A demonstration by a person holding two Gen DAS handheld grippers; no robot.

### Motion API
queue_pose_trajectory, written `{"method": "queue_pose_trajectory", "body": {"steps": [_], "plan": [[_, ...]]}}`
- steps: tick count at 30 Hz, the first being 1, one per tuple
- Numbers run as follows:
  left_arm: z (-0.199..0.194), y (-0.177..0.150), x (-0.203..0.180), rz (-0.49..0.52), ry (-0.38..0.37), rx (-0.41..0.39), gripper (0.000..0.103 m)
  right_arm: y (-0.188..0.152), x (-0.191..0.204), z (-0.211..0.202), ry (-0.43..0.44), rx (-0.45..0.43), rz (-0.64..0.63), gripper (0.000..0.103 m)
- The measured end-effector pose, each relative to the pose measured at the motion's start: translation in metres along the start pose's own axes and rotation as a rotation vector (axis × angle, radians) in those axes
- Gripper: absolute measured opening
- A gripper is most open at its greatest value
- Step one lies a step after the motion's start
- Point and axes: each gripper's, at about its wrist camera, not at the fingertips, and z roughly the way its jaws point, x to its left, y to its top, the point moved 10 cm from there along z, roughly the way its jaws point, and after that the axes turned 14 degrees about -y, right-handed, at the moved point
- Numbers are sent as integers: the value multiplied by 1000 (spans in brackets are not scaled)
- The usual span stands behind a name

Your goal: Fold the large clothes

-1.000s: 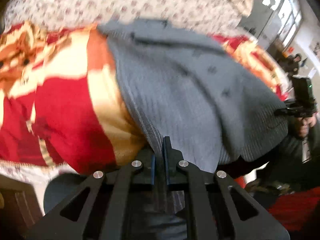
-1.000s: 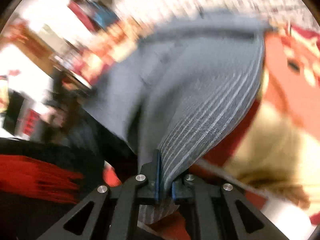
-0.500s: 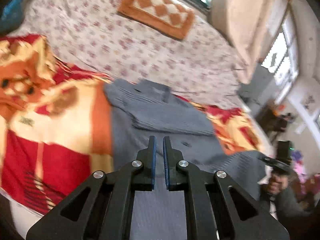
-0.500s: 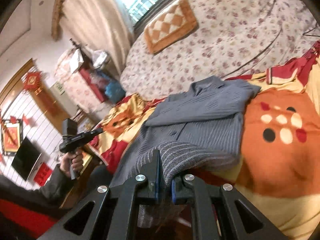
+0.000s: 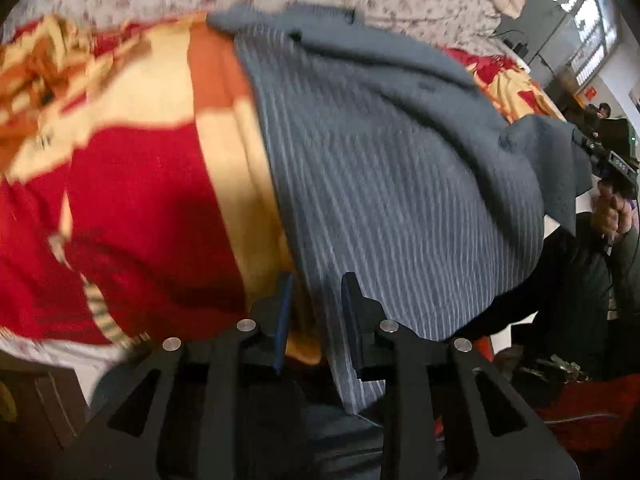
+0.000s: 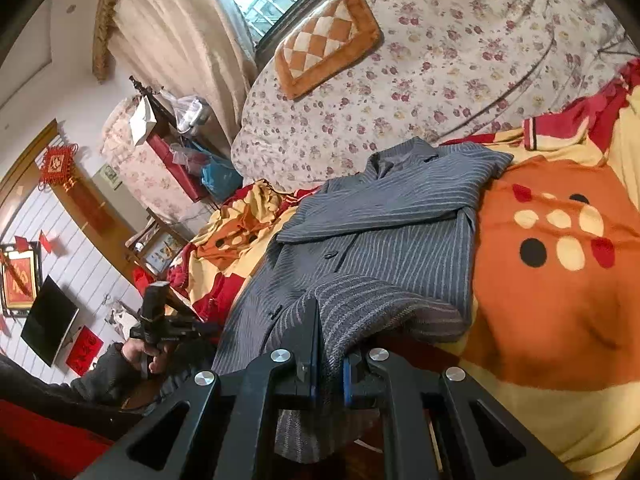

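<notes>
A grey striped coat point(image 6: 392, 236) lies on a red, orange and yellow blanket point(image 6: 552, 288) on the bed, sleeves folded across its chest. It fills the left wrist view point(image 5: 400, 184) too. My right gripper point(image 6: 330, 320) is shut on the coat's lower hem and holds it raised at the bed's near edge. My left gripper point(image 5: 316, 284) is open over the coat's left edge near the hem, with cloth between its fingers, not clamped. The right gripper point(image 5: 612, 160) shows at the far right of the left wrist view, and the left gripper point(image 6: 160, 320) at the left of the right wrist view.
A floral bedspread point(image 6: 440, 80) covers the far part of the bed, with a checked orange cushion point(image 6: 324, 44) on it. A cluttered bedside stand point(image 6: 172, 140) and a wall television point(image 6: 48, 320) are to the left. The bed's near edge drops off below the grippers.
My left gripper has opened and dropped low to the coat's left edge at the bed's near side. My right gripper still holds the hem, nearly in place.
</notes>
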Motion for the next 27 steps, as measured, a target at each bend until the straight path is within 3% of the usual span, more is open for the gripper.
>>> {"method": "queue_pose_trajectory", "body": {"steps": [5, 11, 12, 14, 17, 19, 21, 27], "plan": [[16, -14, -19, 12, -57, 62, 22, 0, 2, 6, -5, 10, -5, 8], [31, -19, -14, 0, -10, 124, 22, -3, 1, 7, -8, 18, -2, 8], [32, -19, -14, 8, -2, 128, 23, -3, 1, 7, -8, 17, -3, 8], [35, -23, -14, 29, 12, 162, 35, -3, 1, 7, -9, 18, 0, 8], [42, -28, -21, 52, -11, 190, 36, -3, 1, 7, -10, 18, 3, 8], [43, -26, -31, 73, -34, 179, 8, -4, 1, 6, -9, 17, 2, 8], [38, -22, -35, 60, -62, 148, 3, -4, 1, 6, -10, 18, 1, 8], [3, 8, -76, 148, -121, 28, 2, -2, 0, 1, -7, -7, 13, 8]]}}
